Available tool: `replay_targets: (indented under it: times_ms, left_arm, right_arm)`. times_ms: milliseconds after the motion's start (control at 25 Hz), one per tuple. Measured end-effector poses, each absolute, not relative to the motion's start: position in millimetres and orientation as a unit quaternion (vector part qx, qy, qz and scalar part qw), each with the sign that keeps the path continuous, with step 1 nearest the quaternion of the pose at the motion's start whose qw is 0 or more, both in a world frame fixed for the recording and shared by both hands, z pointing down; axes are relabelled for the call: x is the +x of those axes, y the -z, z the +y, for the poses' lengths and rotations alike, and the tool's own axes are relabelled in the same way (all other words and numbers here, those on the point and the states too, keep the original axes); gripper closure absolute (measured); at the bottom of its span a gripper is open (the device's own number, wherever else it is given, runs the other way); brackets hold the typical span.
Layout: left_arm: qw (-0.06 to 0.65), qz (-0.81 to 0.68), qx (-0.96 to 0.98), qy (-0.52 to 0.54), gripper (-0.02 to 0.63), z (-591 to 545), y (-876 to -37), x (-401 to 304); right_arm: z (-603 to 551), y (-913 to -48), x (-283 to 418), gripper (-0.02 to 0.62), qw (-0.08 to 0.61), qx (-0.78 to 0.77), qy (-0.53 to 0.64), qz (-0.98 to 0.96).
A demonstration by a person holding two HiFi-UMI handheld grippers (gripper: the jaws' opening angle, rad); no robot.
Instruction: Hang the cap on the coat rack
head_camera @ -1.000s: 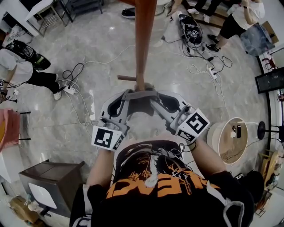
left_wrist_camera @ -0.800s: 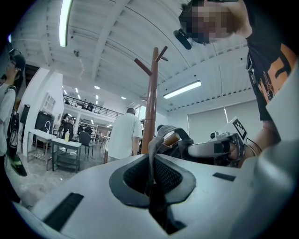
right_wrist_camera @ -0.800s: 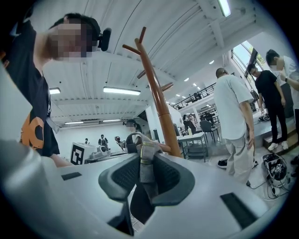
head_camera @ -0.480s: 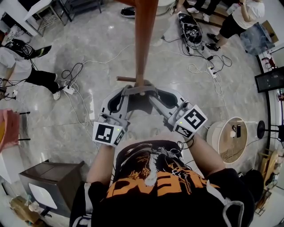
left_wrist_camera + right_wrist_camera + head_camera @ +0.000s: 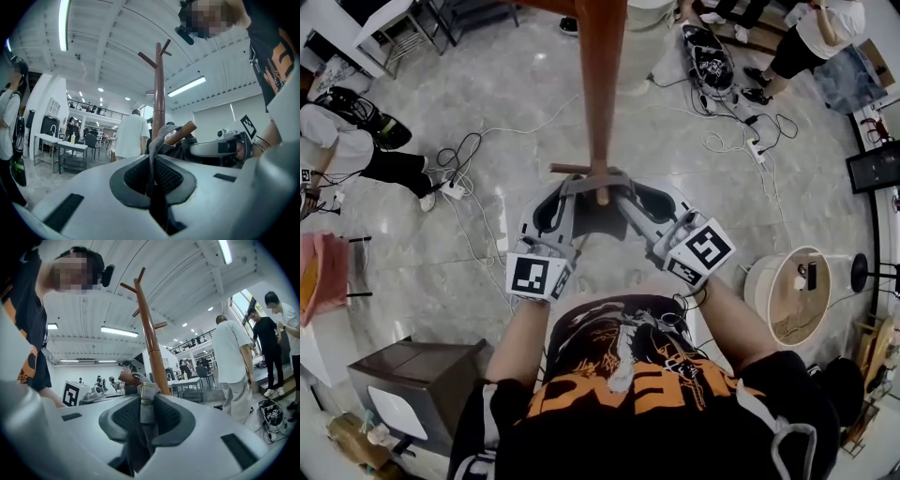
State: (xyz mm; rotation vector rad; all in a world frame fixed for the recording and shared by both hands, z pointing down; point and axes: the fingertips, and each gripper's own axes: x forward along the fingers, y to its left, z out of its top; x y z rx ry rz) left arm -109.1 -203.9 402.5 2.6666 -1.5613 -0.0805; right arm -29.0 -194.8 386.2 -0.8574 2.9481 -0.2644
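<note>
The brown coat rack pole point(image 5: 602, 84) runs down the middle of the head view, with a short peg point(image 5: 570, 169) sticking out to the left. A grey cap point(image 5: 614, 180) is stretched between both grippers right at the pole, just below that peg. My left gripper point(image 5: 572, 192) is shut on the cap's fabric point(image 5: 164, 133). My right gripper point(image 5: 628, 197) is shut on the cap's strap with a metal buckle point(image 5: 146, 397). In the left gripper view the peg point(image 5: 180, 132) pokes past the cap. The pole point(image 5: 151, 343) rises just behind the right gripper point(image 5: 144, 413).
Cables and a power strip point(image 5: 450, 190) lie on the marble floor. A round stool point(image 5: 792, 295) stands at the right and a grey box point(image 5: 417, 380) at the lower left. People stand at the far left point(image 5: 342, 150) and upper right point(image 5: 816, 28).
Both grippers have carried the cap a little closer in against the pole, under the peg. Both grips are unchanged.
</note>
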Motion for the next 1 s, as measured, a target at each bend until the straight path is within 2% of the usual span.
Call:
replay_targets:
  times_ms: [1000]
  left_arm:
    - [0.033,-0.514,0.857,0.029,0.574,-229.1,-436.1,-99.9]
  right_arm:
    - [-223.8,-430.1,-30.3,0.500,-0.009,-0.318,0.081,0.944]
